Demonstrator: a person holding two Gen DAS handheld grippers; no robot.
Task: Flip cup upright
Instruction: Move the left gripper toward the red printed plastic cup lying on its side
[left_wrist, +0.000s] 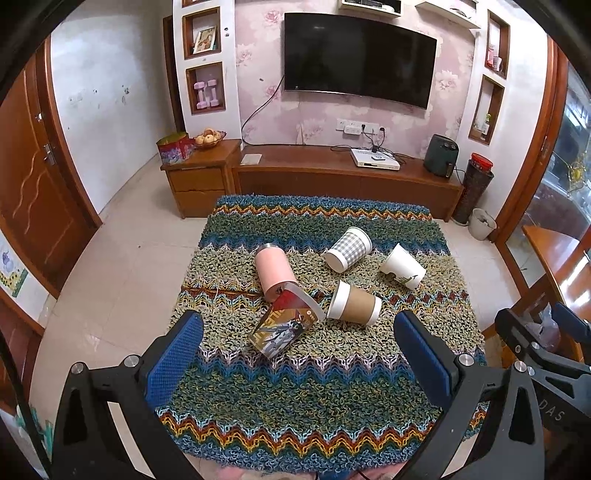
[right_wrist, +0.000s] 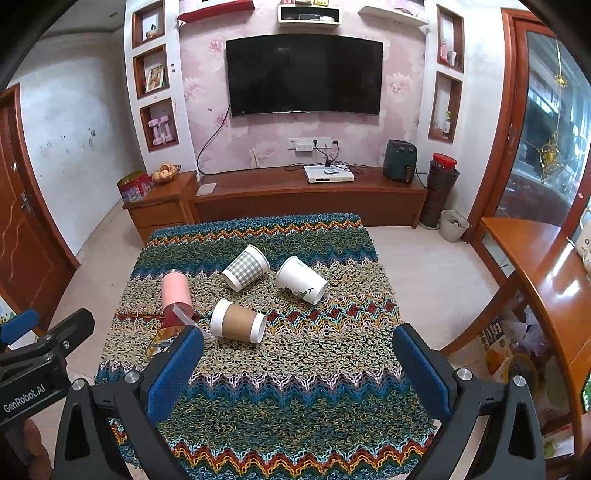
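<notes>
Several cups lie on their sides on a zigzag knitted mat. A pink tumbler lies at the left. A clear plastic cup with a red and yellow print lies against it. A brown-sleeved paper cup lies in the middle. A grey checked cup and a white cup lie farther back. My left gripper is open and empty, short of the printed cup. My right gripper is open and empty, short of the brown cup.
A long wooden TV cabinet stands behind the mat's table, with a TV above. A wooden table stands at the right. A white bin sits on the tiled floor. A door is at the left.
</notes>
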